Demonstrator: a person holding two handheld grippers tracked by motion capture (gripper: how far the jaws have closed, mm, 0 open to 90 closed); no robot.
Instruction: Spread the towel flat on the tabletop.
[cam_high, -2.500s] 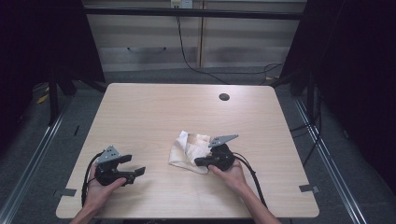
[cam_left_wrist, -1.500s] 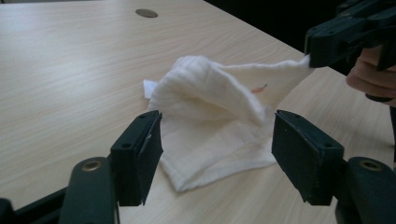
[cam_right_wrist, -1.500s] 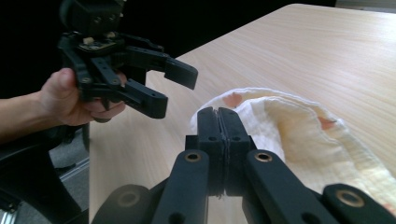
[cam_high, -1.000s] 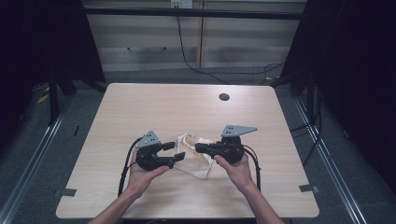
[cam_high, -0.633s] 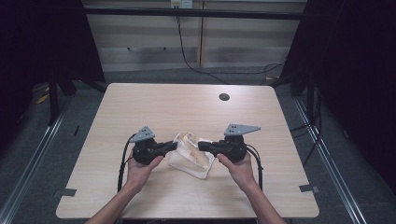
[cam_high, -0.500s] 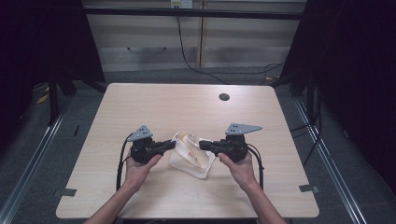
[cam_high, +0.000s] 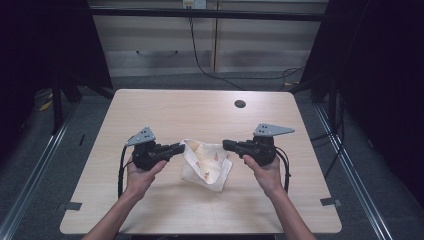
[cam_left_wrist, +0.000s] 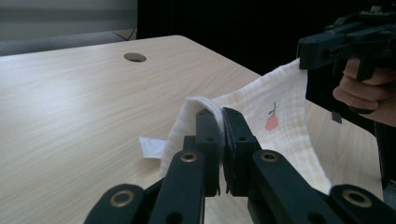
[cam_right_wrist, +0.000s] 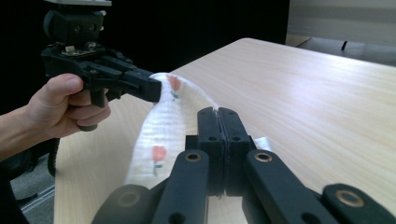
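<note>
Hanging between the two grippers at lower middle of the high view, just above the table (cam_high: 150, 110): a cloth (cam_high: 207, 159), white, crinkled gauze, printed with small orange fruit motifs, upper edge pulled fairly taut, lower part sagging in loose folds onto the wood. Left gripper (cam_high: 180, 148) just closed, clenched on the cloth's left corner, white fabric pinched between its black jaws in the left gripper view. Right gripper (cam_high: 226, 145) clamped tight on the opposite corner.

A pale wooden tabletop (cam_high: 150, 110) with a round cable hole (cam_high: 240, 104) near its far edge carries a white printed cloth (cam_high: 207, 162).
</note>
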